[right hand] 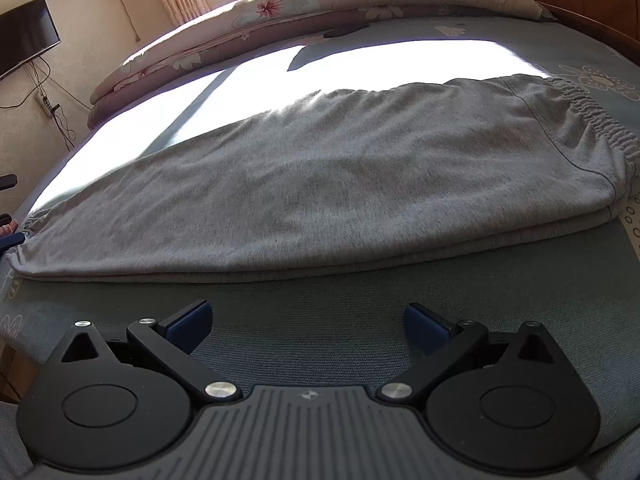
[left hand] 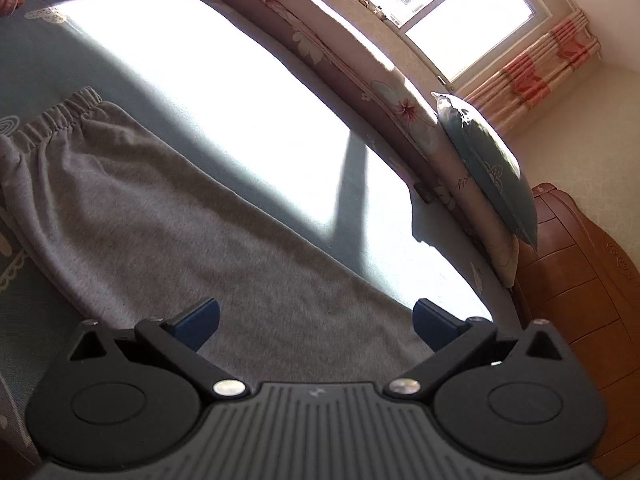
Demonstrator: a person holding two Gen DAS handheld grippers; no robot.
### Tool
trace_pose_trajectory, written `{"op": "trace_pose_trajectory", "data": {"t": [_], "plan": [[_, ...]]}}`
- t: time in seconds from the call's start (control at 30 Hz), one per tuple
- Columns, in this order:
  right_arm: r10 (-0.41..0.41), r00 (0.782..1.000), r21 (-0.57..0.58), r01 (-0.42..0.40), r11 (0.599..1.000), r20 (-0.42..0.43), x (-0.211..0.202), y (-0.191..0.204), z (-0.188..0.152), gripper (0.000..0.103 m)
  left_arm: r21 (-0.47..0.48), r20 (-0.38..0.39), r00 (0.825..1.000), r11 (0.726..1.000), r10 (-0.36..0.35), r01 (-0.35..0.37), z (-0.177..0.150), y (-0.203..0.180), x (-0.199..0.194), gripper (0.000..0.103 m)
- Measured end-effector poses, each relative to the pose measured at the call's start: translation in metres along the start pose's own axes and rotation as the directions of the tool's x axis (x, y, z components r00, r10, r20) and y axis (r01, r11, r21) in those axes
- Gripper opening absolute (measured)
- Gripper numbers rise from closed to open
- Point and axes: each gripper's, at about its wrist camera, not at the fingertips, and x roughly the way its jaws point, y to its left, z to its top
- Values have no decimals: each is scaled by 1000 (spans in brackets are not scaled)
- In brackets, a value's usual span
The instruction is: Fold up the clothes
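Grey sweatpants (right hand: 320,184) lie flat on the blue bedsheet (right hand: 320,320), folded lengthwise with one leg over the other. Their elastic waistband (right hand: 596,120) is at the right and the cuffs (right hand: 24,236) at the left. In the left wrist view the same sweatpants (left hand: 168,232) stretch away from me, waistband (left hand: 52,116) far left. My left gripper (left hand: 316,324) is open just above the cuff end of the fabric. My right gripper (right hand: 308,324) is open over bare sheet, a short way in front of the pants' long folded edge. Neither holds anything.
A folded floral quilt (right hand: 248,28) and blue pillow (left hand: 488,168) line the far side of the bed. A wooden headboard (left hand: 580,280) stands at the right. Bright sunlight from the window (left hand: 452,4) washes out the sheet. A wall television (right hand: 24,36) hangs at left.
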Motion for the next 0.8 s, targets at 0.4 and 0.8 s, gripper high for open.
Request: {"op": "trace_pose_trajectory", "data": {"t": [0.4, 0.8], "plan": [[-55, 998, -83, 55, 995, -2, 7, 12, 0, 103, -355, 81, 986, 929, 143, -106, 38, 137, -12, 100], [-95, 995, -129, 94, 987, -8, 15, 18, 5, 103, -367, 84, 989, 926, 123, -84, 48, 153, 20, 95]]}}
